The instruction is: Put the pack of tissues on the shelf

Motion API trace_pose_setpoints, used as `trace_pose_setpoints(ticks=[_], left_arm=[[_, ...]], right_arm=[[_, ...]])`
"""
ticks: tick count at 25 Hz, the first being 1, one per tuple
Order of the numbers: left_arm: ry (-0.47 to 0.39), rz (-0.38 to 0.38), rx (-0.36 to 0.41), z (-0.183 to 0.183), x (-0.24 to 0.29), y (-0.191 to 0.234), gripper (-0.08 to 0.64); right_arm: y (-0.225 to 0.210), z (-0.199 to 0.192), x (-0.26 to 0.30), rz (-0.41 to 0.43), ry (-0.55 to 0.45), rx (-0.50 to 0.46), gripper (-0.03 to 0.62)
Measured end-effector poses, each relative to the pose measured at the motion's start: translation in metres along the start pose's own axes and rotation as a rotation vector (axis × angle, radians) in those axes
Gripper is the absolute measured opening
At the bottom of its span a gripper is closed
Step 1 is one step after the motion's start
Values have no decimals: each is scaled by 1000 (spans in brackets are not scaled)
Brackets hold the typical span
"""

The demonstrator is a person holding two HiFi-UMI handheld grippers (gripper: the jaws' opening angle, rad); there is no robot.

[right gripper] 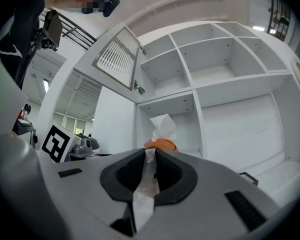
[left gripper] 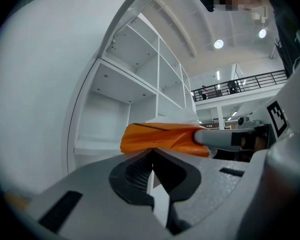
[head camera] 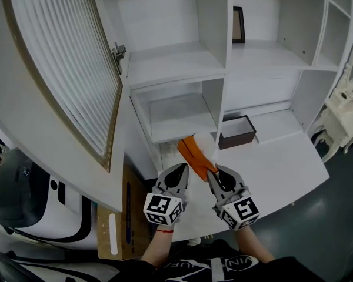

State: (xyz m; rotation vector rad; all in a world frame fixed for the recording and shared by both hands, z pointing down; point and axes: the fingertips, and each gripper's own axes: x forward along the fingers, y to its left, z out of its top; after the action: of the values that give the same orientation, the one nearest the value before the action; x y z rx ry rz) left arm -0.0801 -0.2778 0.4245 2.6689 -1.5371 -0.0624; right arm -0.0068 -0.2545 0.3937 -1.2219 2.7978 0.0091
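Tissue pack (head camera: pixel 194 154) juts forward from right gripper (head camera: pixel 212 170), whose nearly closed jaws pinch its end.

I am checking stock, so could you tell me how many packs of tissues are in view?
1. The orange pack of tissues is held by the right gripper, in front of the low shelf compartment. Others may be hidden behind the door.

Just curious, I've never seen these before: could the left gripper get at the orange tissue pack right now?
Probably yes: the tissue pack is just past the left gripper, with nothing between them. But the left jaws are shut and would have to open, and the right gripper holds the pack.
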Motion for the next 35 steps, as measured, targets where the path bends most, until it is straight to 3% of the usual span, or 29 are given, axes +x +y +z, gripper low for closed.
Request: trace_pose_setpoints(ticks=[14, 35], left_arm=[[-28, -32, 1, 17, 34, 19, 6], [12, -28, -21, -8, 67, 49, 6]], right_arm=[[-21, 15, 43, -14, -23, -30, 37], [-50, -4, 109, -20, 34, -91, 37]])
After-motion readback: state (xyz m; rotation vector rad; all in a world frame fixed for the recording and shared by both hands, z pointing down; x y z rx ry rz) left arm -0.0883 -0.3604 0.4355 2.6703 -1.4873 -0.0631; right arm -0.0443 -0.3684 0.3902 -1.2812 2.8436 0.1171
